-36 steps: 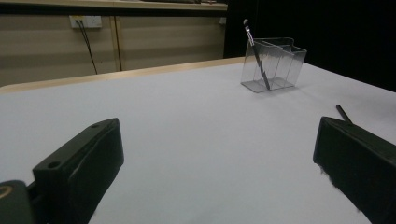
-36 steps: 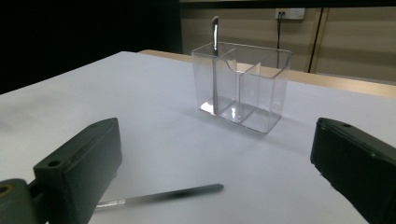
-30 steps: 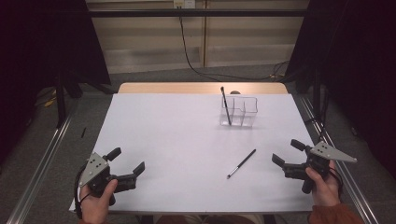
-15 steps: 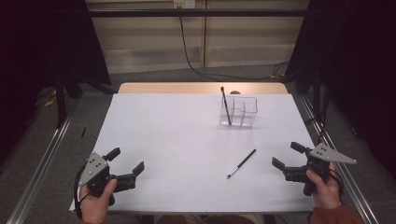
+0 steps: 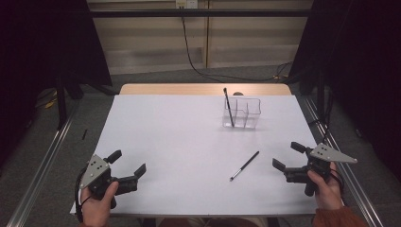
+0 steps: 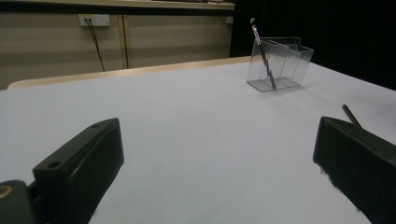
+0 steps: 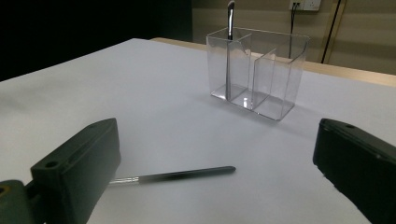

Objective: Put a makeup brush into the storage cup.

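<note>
A clear plastic organizer (image 5: 242, 113) with several compartments stands at the far right of the white table; a thin dark brush (image 5: 228, 107) leans upright in its left compartment. A second dark brush with a silver ferrule (image 5: 244, 166) lies flat on the table, just left of my right gripper (image 5: 288, 157), which is open and empty. My left gripper (image 5: 127, 162) is open and empty near the front left corner. The organizer (image 7: 258, 72) and the lying brush (image 7: 177, 175) appear in the right gripper view; the organizer (image 6: 279, 63) also appears in the left gripper view.
The white tabletop (image 5: 179, 142) ends in a wooden strip (image 5: 203, 89) at the far edge. Metal rails (image 5: 42, 165) run along both sides on the floor. A black cable (image 5: 198, 61) hangs down the back wall.
</note>
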`<action>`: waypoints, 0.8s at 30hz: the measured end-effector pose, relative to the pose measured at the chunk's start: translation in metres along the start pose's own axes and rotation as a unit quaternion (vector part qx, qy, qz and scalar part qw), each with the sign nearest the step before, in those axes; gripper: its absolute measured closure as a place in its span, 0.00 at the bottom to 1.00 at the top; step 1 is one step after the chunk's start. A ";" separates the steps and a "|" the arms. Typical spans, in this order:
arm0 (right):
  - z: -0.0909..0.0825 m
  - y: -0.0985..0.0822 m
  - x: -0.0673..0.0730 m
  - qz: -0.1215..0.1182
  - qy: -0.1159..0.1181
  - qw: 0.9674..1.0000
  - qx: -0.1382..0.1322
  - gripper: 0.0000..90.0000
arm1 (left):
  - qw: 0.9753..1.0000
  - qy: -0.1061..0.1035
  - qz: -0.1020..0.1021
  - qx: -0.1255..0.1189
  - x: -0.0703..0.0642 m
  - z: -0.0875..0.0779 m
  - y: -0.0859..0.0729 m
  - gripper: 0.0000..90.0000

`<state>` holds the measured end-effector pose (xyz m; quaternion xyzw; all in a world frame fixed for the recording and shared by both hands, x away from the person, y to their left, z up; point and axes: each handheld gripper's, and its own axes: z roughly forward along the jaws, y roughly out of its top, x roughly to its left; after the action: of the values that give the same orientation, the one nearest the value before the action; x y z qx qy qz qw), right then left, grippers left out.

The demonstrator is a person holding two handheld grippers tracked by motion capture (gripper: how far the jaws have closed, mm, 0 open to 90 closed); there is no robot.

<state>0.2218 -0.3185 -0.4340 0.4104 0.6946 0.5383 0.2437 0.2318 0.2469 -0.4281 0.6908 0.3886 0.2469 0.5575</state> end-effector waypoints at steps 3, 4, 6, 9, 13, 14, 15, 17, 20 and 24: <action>0.004 0.003 0.001 -0.002 0.001 1.000 0.000 0.01 | 1.000 0.002 0.001 0.000 0.000 0.000 0.000 0.02; 0.006 0.004 0.001 0.002 -0.001 1.000 -0.002 0.01 | 1.000 0.000 -0.001 -0.001 0.000 0.000 0.000 0.02; 0.008 0.006 0.002 0.004 0.000 1.000 -0.002 0.01 | 1.000 0.002 -0.001 -0.001 0.001 0.000 0.000 0.02; 0.014 0.011 0.003 -0.005 0.003 1.000 -0.004 0.01 | 1.000 0.002 0.001 -0.001 0.000 0.000 0.000 0.02; 0.017 0.013 0.002 -0.002 0.003 1.000 -0.001 0.01 | 1.000 0.000 0.003 0.000 -0.001 0.001 0.001 0.02; 0.017 0.013 0.002 -0.002 0.003 1.000 -0.001 0.01 | 1.000 -0.001 0.000 -0.001 -0.001 0.002 0.001 0.02; 0.018 0.014 0.001 -0.003 -0.001 1.000 0.002 0.02 | 1.000 -0.001 0.002 -0.001 -0.001 0.002 0.001 0.02; 0.018 0.014 0.000 -0.001 0.000 1.000 0.002 0.02 | 1.000 -0.001 0.003 0.001 0.000 0.002 0.001 0.02; 0.020 0.017 -0.002 -0.003 0.004 1.000 -0.001 0.02 | 1.000 0.001 0.001 -0.001 0.000 0.001 0.001 0.02; 0.023 0.021 -0.003 -0.009 0.006 1.000 -0.002 0.02 | 1.000 0.000 0.004 0.001 0.000 0.001 0.001 0.02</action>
<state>0.2479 -0.3061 -0.4219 0.4004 0.6986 0.5401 0.2447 0.2331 0.2460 -0.4276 0.6926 0.3862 0.2491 0.5560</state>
